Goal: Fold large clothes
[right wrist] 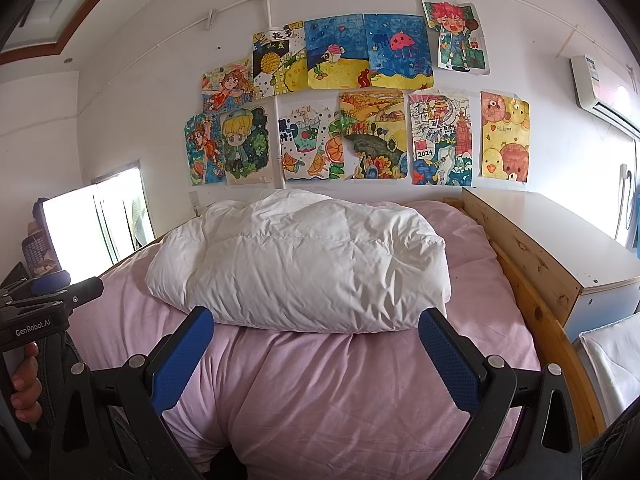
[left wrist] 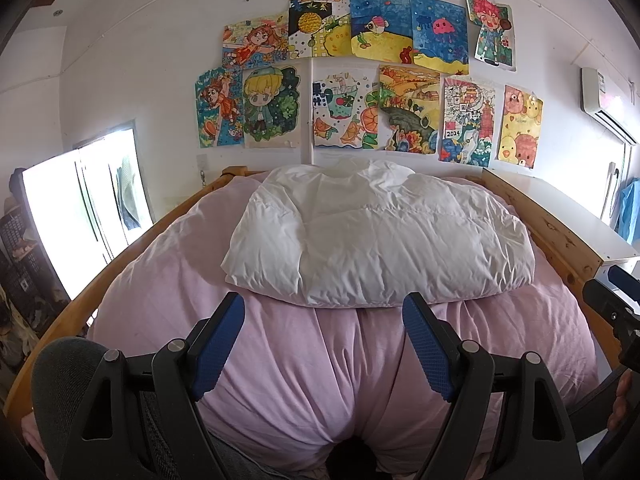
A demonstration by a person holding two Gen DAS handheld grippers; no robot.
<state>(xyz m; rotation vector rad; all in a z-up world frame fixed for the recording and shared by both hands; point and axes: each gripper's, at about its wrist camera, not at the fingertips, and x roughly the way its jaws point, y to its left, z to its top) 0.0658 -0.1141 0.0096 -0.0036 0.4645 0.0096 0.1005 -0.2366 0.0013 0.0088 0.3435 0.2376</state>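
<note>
A white puffy down garment (left wrist: pixel 380 236) lies folded into a thick bundle on the pink bedcover (left wrist: pixel 312 360), towards the head of the bed. In the right wrist view the same white bundle (right wrist: pixel 304 264) fills the middle of the bed. My left gripper (left wrist: pixel 324 316) hovers over the pink cover just short of the bundle's near edge, jaws wide apart with nothing between them. My right gripper (right wrist: pixel 316 332) stands likewise open and empty before the bundle. The right gripper's tip (left wrist: pixel 612 300) shows at the left wrist view's right edge; the left gripper's body (right wrist: pixel 48 304) shows at the right view's left edge.
A wooden bed frame (left wrist: pixel 560 236) rims the mattress. A white cabinet (right wrist: pixel 560 236) stands right of the bed, with a white cushion (right wrist: pixel 612 356) in front of it. Drawings (left wrist: pixel 360 80) cover the back wall. A bright window (left wrist: pixel 80 208) is on the left, an air conditioner (right wrist: pixel 600 88) high on the right.
</note>
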